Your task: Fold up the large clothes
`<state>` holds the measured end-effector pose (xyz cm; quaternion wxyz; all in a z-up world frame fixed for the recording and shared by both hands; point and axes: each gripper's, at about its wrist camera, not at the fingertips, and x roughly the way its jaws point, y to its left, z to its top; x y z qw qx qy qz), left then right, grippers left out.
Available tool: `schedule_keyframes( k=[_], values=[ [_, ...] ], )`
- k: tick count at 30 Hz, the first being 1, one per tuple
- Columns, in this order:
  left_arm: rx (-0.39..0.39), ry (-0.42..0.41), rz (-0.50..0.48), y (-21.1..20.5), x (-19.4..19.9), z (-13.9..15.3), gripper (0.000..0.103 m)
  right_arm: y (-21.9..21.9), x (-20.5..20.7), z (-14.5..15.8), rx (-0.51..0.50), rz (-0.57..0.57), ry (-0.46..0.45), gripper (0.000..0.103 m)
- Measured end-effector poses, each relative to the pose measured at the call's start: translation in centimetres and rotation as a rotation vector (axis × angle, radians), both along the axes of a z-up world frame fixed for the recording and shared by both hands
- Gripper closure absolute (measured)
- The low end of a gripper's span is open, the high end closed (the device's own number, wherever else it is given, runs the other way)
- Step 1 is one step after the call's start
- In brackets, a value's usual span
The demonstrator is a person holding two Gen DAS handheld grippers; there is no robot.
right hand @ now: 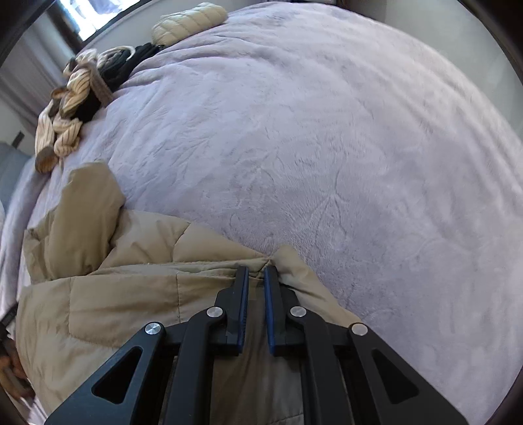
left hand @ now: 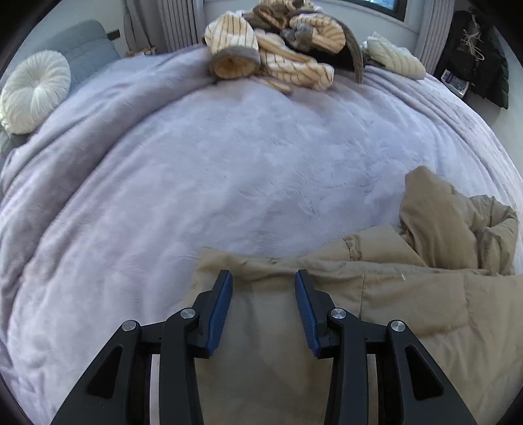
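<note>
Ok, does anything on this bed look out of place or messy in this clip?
Yes. A crumpled heap of cream striped and dark clothes sits unfolded at the far edge of the lilac plush blanket. The tan quilted jacket lies bunched nearby; the right gripper is nearly closed on its edge, the left gripper open above it.

A bedroom: lilac-blanketed bed (left hand: 228,163), round pillow (left hand: 34,91), curtains (left hand: 178,23).
</note>
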<state>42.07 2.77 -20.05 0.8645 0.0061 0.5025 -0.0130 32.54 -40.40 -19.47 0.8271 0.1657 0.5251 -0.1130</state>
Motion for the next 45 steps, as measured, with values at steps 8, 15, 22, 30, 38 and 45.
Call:
schedule_keyframes(
  k=[8,15,22,30,38,45],
  values=[
    [-0.037,0.013,0.082,4.0,-4.1,0.9,0.061,2.1,-7.7,4.4,-0.012,0.023,-0.066,0.09],
    [-0.017,0.053,0.133,4.7,-4.3,-2.0,0.061,2.3,-11.6,3.7,-0.002,-0.023,-0.029,0.09],
    [0.0,0.074,0.147,4.6,-5.3,-0.4,0.061,1.1,-12.6,3.4,0.036,-0.074,-0.005,0.09],
    [-0.013,0.107,0.136,4.3,-8.4,1.6,0.061,1.3,-15.3,4.7,0.104,-0.105,-0.001,0.09],
    [-0.01,0.172,0.092,3.4,-12.8,2.0,0.061,2.5,-17.9,4.9,0.19,-0.128,0.013,0.09],
    [-0.039,0.233,0.086,3.1,-16.9,1.6,0.036,5.3,-20.3,4.1,0.234,-0.125,0.035,0.068]
  ],
)
